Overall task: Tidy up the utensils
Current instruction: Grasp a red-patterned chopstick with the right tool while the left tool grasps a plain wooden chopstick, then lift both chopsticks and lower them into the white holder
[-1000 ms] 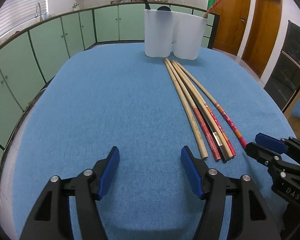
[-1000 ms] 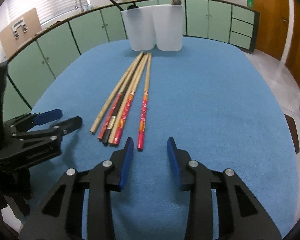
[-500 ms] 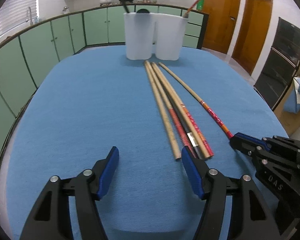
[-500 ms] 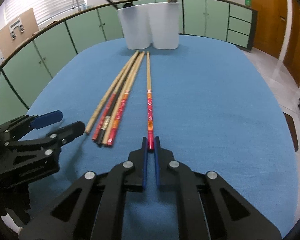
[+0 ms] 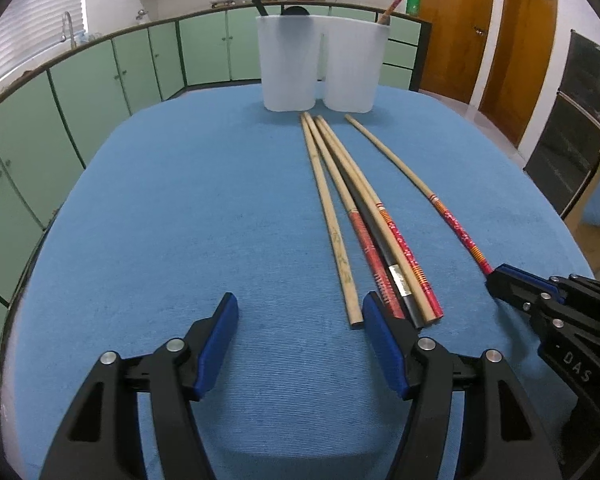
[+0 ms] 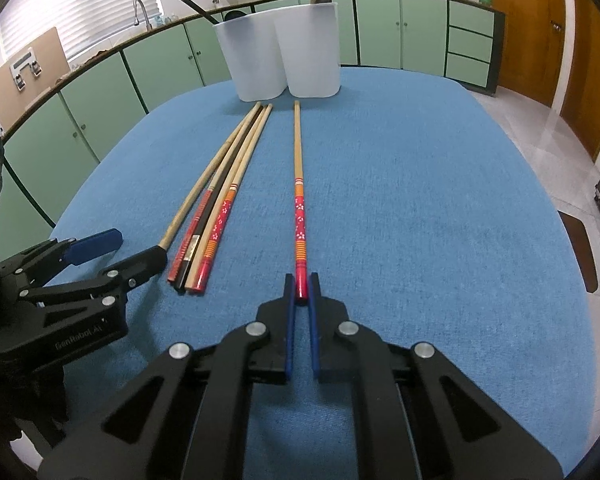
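Note:
Several long chopsticks [image 5: 364, 236] lie in a bundle on the blue table; they also show in the right wrist view [image 6: 220, 204]. My right gripper [image 6: 301, 280] is shut on the red end of a single red-patterned chopstick [image 6: 299, 196], which lies apart to the right of the bundle [image 5: 420, 192]. My left gripper [image 5: 300, 320] is open and empty, its right finger [image 5: 380, 332] close to the bundle's near ends. Two white holders [image 5: 320, 64] stand at the far edge, with utensils sticking out of them.
The blue tablecloth [image 5: 180, 220] covers a rounded table. Green cabinets [image 5: 100, 76] run behind and to the left. Wooden doors [image 5: 460, 28] are at the right. The right gripper's body [image 5: 560, 320] shows at the lower right of the left wrist view.
My right gripper has shut on the red chopstick's end and drawn it rightward, away from the bundle. My left gripper has moved closer to the bundle's near ends and stays open.

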`<state>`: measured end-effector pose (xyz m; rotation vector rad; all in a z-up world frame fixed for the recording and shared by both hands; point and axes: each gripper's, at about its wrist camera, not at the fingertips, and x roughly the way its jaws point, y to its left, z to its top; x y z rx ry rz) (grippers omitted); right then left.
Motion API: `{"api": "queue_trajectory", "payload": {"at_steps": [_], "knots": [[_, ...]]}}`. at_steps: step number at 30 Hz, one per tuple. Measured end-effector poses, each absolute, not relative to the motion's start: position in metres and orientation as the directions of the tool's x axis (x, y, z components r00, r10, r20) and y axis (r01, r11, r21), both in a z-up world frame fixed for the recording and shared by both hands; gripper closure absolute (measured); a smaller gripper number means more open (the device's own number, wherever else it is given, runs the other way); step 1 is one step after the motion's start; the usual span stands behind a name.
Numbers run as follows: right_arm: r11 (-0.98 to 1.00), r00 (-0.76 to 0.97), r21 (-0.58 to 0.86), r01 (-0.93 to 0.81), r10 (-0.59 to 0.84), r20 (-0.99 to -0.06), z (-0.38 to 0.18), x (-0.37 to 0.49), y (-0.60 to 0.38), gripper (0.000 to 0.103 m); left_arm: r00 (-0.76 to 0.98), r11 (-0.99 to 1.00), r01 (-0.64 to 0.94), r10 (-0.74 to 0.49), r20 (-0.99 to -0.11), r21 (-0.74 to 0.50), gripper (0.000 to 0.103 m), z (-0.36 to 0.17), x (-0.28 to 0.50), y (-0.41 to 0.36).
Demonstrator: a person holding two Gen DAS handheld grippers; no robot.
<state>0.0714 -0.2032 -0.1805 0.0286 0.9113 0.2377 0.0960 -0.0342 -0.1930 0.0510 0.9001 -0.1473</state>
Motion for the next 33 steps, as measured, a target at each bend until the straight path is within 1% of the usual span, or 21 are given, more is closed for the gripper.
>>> {"api": "queue_trajectory", "payload": {"at_steps": [7, 9, 10, 11, 13, 14, 15, 16, 24, 28, 33], "knots": [[0.973, 0.586, 0.124, -0.193, 0.216, -0.781, -0.182, 0.072, -0.203, 0.097, 0.608, 0.990, 0.140, -0.083, -0.790, 0.003, 0.038, -0.194, 0.100, -0.037], [0.973, 0.586, 0.126, -0.193, 0.217, -0.781, -0.182, 0.073, -0.203, 0.097, 0.608, 0.991, 0.136, -0.082, -0.789, 0.002, 0.040, -0.193, 0.100, -0.038], [0.973, 0.586, 0.129, -0.193, 0.220, -0.780, -0.182, 0.073, -0.204, 0.097, 0.610, 0.990, 0.140, -0.090, -0.788, -0.004, 0.048, -0.193, 0.100, -0.039], [0.972, 0.585, 0.135, -0.193, 0.224, -0.779, -0.182, 0.073, -0.205, 0.097, 0.612, 0.990, 0.144, -0.092, -0.786, -0.004, 0.052, -0.193, 0.098, -0.039], [0.970, 0.586, 0.147, -0.193, 0.234, -0.776, -0.182, 0.073, -0.206, 0.097, 0.617, 0.987, 0.161, -0.100, -0.780, 0.002, 0.078, -0.192, 0.097, -0.043], [0.969, 0.586, 0.153, -0.192, 0.238, -0.774, -0.182, 0.073, -0.207, 0.097, 0.617, 0.985, 0.172, -0.108, -0.779, 0.000, 0.083, -0.191, 0.097, -0.046], [0.969, 0.586, 0.156, -0.192, 0.241, -0.773, -0.182, 0.073, -0.208, 0.098, 0.617, 0.985, 0.175, -0.111, -0.779, -0.002, 0.091, -0.191, 0.096, -0.047], [0.969, 0.587, 0.158, -0.192, 0.242, -0.773, -0.182, 0.073, -0.208, 0.098, 0.617, 0.984, 0.177, -0.113, -0.779, -0.002, 0.095, -0.191, 0.096, -0.049], [0.970, 0.614, 0.147, -0.194, 0.237, -0.753, -0.174, 0.066, -0.208, 0.098, 0.628, 0.986, 0.161, -0.129, -0.767, -0.034, 0.096, -0.184, 0.092, -0.044], [0.969, 0.628, 0.144, -0.200, 0.239, -0.740, -0.161, 0.064, -0.210, 0.098, 0.664, 0.986, 0.166, -0.125, -0.737, -0.019, 0.096, -0.165, 0.084, -0.041], [0.966, 0.663, 0.162, -0.200, 0.256, -0.703, -0.133, 0.063, -0.216, 0.098, 0.708, 0.986, 0.168, -0.130, -0.694, -0.013, 0.096, -0.134, 0.075, -0.036]]}}
